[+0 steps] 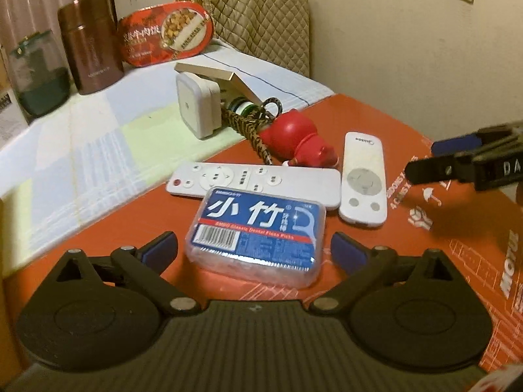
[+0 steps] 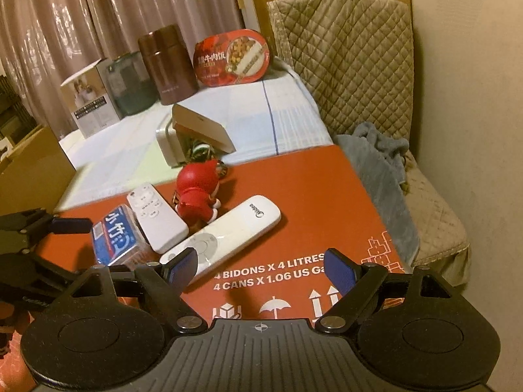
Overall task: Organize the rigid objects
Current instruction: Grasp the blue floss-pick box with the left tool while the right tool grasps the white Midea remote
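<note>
A clear dental floss box (image 1: 256, 238) with a blue label lies on the red cardboard surface (image 1: 376, 114), between the wide-apart fingers of my left gripper (image 1: 253, 251). Its blue pads stand clear of the box on both sides. Behind it lie a flat white remote (image 1: 251, 179), a rounded white remote (image 1: 362, 179) and a red figurine (image 1: 297, 140). My right gripper (image 2: 261, 269) is open above bare cardboard, its left pad over the near end of the rounded remote (image 2: 225, 235). It also shows at the right edge of the left wrist view as the right gripper (image 1: 428, 160).
On the pale checked cloth (image 1: 81, 150) behind stand a white adapter (image 1: 196, 104), a beige box (image 1: 222, 78), a striped cord (image 1: 251, 124), a brown flask (image 1: 90, 42), a green jar (image 1: 39, 72) and a red food tub (image 1: 166, 32). A quilted chair (image 2: 353, 49) with a grey cloth (image 2: 376, 156) is at the right.
</note>
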{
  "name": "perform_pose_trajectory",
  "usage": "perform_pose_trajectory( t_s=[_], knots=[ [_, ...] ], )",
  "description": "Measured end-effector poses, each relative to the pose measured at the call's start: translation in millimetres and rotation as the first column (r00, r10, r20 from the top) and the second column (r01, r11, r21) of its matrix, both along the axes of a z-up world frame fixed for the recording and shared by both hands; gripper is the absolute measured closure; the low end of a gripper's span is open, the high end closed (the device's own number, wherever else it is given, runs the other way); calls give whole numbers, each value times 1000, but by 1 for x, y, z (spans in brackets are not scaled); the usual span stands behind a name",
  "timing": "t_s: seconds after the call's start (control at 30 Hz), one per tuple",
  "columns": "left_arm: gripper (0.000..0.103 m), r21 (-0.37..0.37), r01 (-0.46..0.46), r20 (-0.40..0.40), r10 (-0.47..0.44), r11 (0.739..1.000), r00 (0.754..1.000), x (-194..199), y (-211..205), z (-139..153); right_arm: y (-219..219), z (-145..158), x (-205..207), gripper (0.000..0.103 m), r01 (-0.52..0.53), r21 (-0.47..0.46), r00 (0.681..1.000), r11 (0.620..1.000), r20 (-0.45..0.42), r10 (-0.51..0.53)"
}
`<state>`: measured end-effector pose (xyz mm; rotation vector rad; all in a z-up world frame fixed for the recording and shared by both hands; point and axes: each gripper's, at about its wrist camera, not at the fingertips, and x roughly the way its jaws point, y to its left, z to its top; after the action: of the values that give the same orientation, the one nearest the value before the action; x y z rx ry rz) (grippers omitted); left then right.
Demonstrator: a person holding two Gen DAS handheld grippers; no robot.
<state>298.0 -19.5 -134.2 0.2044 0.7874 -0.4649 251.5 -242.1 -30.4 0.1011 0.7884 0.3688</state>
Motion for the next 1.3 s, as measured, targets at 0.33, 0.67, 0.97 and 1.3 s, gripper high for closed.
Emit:
perform_pose_trajectory(
  t_s=[0.33, 0.67, 0.97, 1.3],
  knots=[
    [16, -30, -114, -29, 114, 993, 993, -25, 15, 2, 25, -9, 24, 22, 60, -2, 998, 998, -13, -60],
    [16, -16, -171, -24, 170, 985, 985, -49, 22, 3, 64, -15, 42, 22, 42, -174, 999, 984, 4, -41],
    [15, -28, -183, -12, 182, 983, 983, -71, 28, 4, 50, -16, -6, 59, -100, -249, 994, 963, 25, 109],
    [15, -52, -176, 25, 177, 983, 984, -71, 26, -1, 43, -16, -23, 58, -89, -283, 988, 955, 94, 120]
  ],
)
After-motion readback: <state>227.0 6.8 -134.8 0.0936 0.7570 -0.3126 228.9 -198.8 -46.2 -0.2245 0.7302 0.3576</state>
